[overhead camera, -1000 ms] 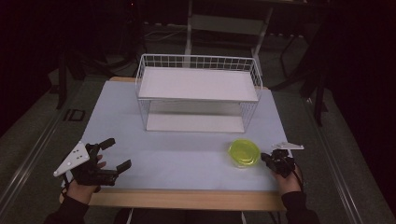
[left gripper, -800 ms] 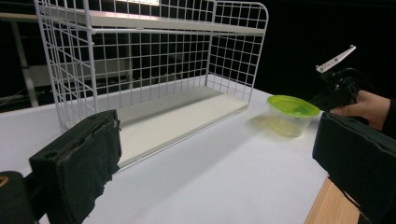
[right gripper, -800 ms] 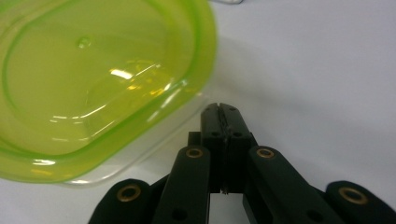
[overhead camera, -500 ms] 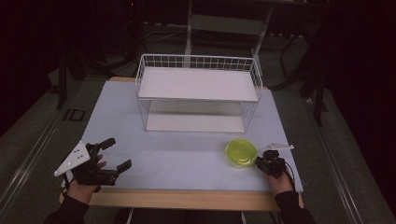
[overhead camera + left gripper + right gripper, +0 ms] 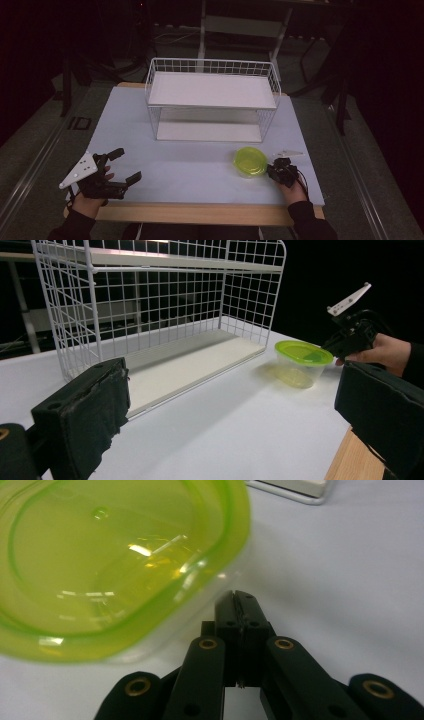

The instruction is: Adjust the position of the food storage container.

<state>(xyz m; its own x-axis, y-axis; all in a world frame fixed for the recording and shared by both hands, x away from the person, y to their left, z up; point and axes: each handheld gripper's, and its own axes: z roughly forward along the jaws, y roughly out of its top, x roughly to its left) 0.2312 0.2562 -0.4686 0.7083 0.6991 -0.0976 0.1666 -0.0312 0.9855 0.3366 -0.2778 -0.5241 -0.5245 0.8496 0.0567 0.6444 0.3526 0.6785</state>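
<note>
Dark surroundings close in on a pale table [image 5: 200,170] with a wooden front edge, lit from above. Nearest the person, at the front right, a small tub [image 5: 250,161] sits on the table: clear plastic walls under a translucent lime-green lid [image 5: 115,555], rounded at the corners, with a raised rim and a tiny dimple in the lid. Nothing can be made out inside it. The right gripper [image 5: 276,171] lies low just beside the tub's right side, its jaws pressed together with nothing between them, their tip close against the tub's wall below the lid's rim; whether it touches cannot be told. The right hand [image 5: 292,187] holds it from behind, forearm coming in from the table's front edge. At the front left, well apart from the tub, the left gripper [image 5: 122,165] rests in the left hand [image 5: 92,195], angled towards the middle of the table, its jaws spread wide and empty. Farther back, at the middle of the table, stands a white wire rack [image 5: 212,100] with two shelves.
</note>
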